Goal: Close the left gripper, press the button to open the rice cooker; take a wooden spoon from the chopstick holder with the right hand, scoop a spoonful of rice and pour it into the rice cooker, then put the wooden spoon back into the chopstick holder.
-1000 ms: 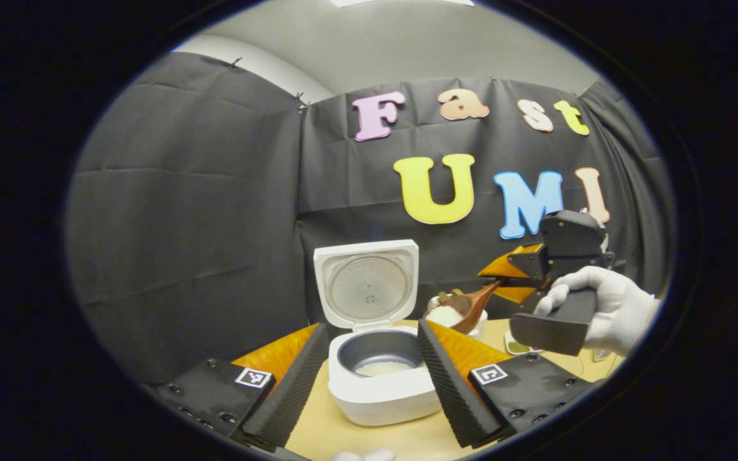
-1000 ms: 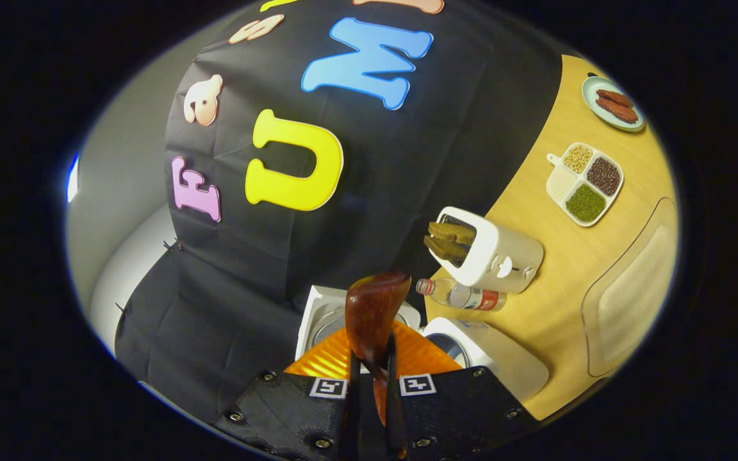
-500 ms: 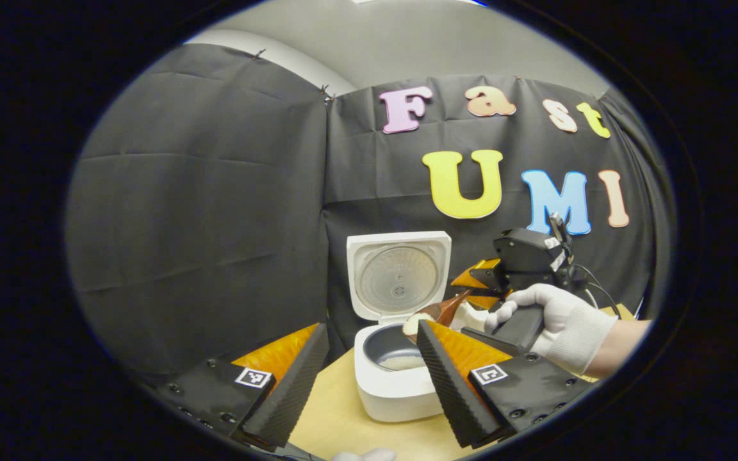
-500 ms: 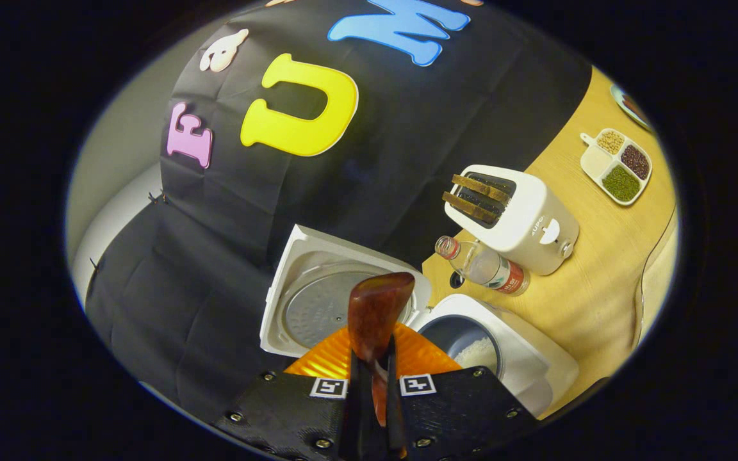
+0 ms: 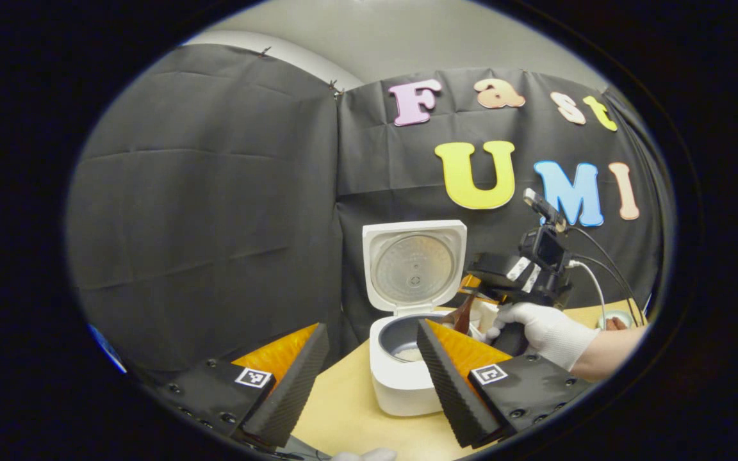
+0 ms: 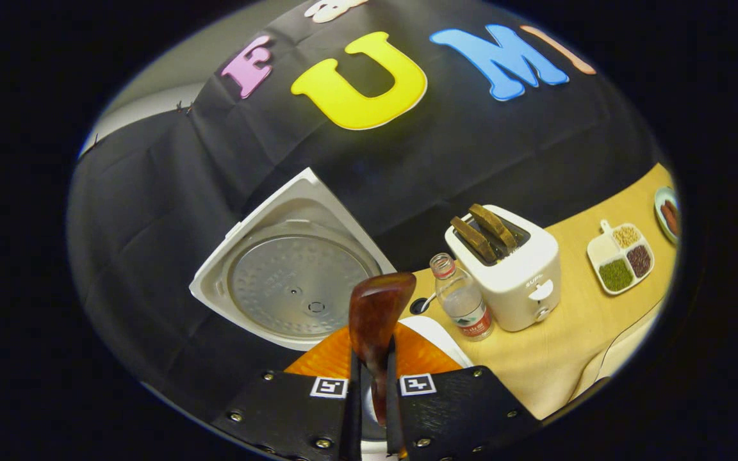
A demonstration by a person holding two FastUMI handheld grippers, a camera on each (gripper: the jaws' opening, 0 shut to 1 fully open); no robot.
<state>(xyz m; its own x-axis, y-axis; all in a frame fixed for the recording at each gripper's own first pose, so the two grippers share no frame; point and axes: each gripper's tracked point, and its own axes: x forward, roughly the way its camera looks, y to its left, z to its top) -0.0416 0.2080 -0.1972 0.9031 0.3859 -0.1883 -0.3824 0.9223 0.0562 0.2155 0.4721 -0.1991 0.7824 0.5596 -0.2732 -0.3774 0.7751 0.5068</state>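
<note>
Right tool (image 6: 372, 384): clenched on the dark brown, polished wooden spoon (image 6: 374, 320), both fingers pressing the handle — the bowl end stands up ahead of the fingers. In the left gripper view the spoon (image 5: 462, 315) tilts down over the open white rice cooker (image 5: 407, 378), held there by a white-gloved hand (image 5: 545, 330). Judgement: the spoon is light and stiff, but its glossy finish may slip; the grip is best kept low on the handle.

Left tool (image 5: 369, 378): released, fingers spread wide, nothing between them, hanging near the cooker at the tabletop's (image 5: 343, 416) left end.

Containers, near to far: the cooker's dark inner pot (image 5: 401, 333) holds a small patch of white rice; its lid (image 6: 292, 282) stands raised against the black cloth wall. Beyond, along the back edge — a clear plastic bottle (image 6: 462, 304), a white toaster (image 6: 513, 275) with two brown slices, then a white divided dish (image 6: 619, 256) of green, dark and pale grains towards the right edge.
</note>
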